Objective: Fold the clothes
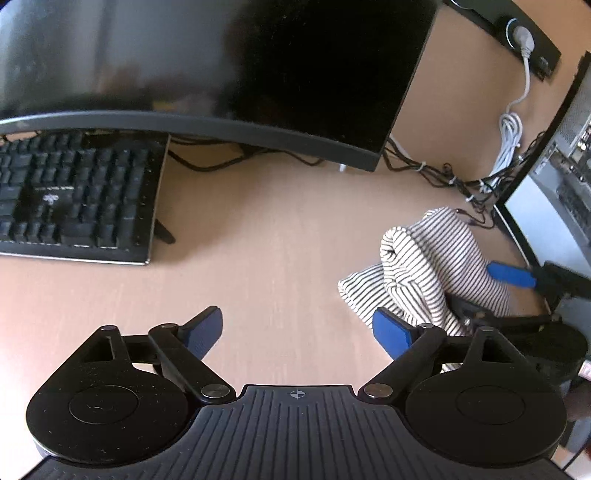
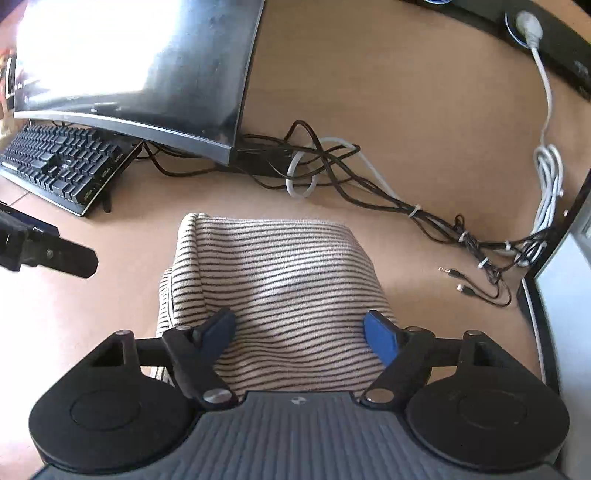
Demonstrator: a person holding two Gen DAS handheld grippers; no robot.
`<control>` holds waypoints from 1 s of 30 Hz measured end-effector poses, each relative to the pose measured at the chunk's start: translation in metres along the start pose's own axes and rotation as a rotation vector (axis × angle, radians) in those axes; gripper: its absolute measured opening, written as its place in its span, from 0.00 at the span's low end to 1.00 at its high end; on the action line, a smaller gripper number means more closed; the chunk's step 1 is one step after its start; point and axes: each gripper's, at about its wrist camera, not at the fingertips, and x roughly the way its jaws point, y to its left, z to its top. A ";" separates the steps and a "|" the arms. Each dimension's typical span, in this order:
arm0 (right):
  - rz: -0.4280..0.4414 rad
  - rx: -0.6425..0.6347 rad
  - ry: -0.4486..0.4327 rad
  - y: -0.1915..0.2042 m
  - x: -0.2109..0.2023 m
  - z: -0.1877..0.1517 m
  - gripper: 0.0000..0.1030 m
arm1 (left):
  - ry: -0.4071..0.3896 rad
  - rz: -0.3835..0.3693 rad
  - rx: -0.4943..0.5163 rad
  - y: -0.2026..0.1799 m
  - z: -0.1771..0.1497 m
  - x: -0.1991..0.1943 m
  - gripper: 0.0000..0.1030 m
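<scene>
A white garment with thin black stripes lies bunched on the wooden desk. My right gripper is open, its blue-padded fingers standing wide apart on either side of the near part of the cloth. In the left wrist view the same garment sits at the right, with one blue finger of the right gripper showing beyond it. My left gripper is open over bare desk, to the left of the garment and not touching it; nothing is between its fingers.
A curved monitor and a black keyboard stand to the left at the back. Tangled black and white cables run behind the garment toward a computer case at the right. A power strip lies far back.
</scene>
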 end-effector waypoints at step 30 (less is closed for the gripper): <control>-0.126 -0.222 -0.092 0.036 -0.035 -0.045 0.55 | 0.066 -0.094 0.015 -0.021 -0.009 0.007 0.80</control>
